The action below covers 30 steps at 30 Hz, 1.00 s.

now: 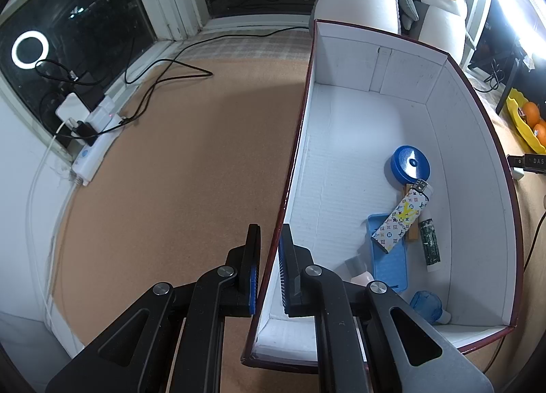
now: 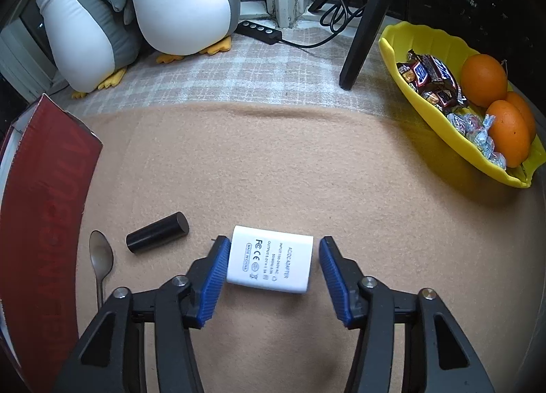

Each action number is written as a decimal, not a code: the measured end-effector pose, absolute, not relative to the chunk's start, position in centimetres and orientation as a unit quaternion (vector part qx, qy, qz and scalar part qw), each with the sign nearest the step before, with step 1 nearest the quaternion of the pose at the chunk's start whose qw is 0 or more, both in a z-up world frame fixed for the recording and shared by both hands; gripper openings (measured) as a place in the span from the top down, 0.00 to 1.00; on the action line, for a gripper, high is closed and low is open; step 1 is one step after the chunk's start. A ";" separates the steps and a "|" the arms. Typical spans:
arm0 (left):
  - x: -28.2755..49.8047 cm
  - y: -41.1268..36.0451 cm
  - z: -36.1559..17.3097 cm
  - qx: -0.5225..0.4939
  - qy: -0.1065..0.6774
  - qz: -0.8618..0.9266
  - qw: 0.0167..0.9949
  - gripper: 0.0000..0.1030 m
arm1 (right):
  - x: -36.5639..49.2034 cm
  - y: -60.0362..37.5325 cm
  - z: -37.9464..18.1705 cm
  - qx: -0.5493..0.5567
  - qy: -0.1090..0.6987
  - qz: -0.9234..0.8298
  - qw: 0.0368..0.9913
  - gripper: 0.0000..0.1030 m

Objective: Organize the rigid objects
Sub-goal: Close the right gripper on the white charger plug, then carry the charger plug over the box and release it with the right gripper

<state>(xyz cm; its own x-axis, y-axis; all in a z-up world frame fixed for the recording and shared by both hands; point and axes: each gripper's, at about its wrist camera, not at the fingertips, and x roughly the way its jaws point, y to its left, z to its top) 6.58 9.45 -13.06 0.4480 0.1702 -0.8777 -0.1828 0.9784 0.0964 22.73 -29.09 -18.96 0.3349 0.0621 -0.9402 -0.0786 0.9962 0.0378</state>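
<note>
The left gripper (image 1: 269, 256) is seen clamped on the left wall of a white-lined box (image 1: 471, 140) with a dark red outside, one finger outside the wall and one inside, the jaws drawn almost fully together on the thin cardboard. Inside the box, toward its right wall, a round blue case (image 1: 410, 163), a patterned lighter (image 1: 401, 217), a light blue tray (image 1: 392, 265), a dark green tube (image 1: 430, 241) and a small blue bottle (image 1: 426, 304) are gathered. The box rests on a tan cloth (image 1: 177, 171). In the right wrist view, the right gripper (image 2: 269, 265) is held over a white power adapter (image 2: 269, 261) lying flat on the cloth, its blue pads (image 2: 215, 277) set at either side: the left pad is at the adapter's edge, while a narrow gap is left at the right pad, so the adapter is not yet squeezed. To the left of the adapter a black cylinder (image 2: 157, 232) and a metal spoon (image 2: 100, 261) are laid, near the box's red side. A yellow bowl (image 2: 409, 68) with oranges (image 2: 484, 80) and sweets and two plush penguins (image 2: 181, 0) are placed farther back.
</note>
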 end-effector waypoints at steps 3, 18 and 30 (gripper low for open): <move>6.6 9.5 -13.1 -0.006 0.515 0.104 0.851 0.91 | 22.7 -29.0 -18.9 -0.005 0.579 0.048 0.814 0.59; 6.5 9.4 -13.2 -0.013 0.512 0.101 0.853 0.92 | 19.8 -28.8 -16.2 0.005 0.551 0.054 0.833 0.59; 6.1 9.9 -13.1 -0.032 0.503 0.084 0.860 0.92 | 14.6 -20.1 -7.7 -0.025 0.478 0.150 0.865 0.59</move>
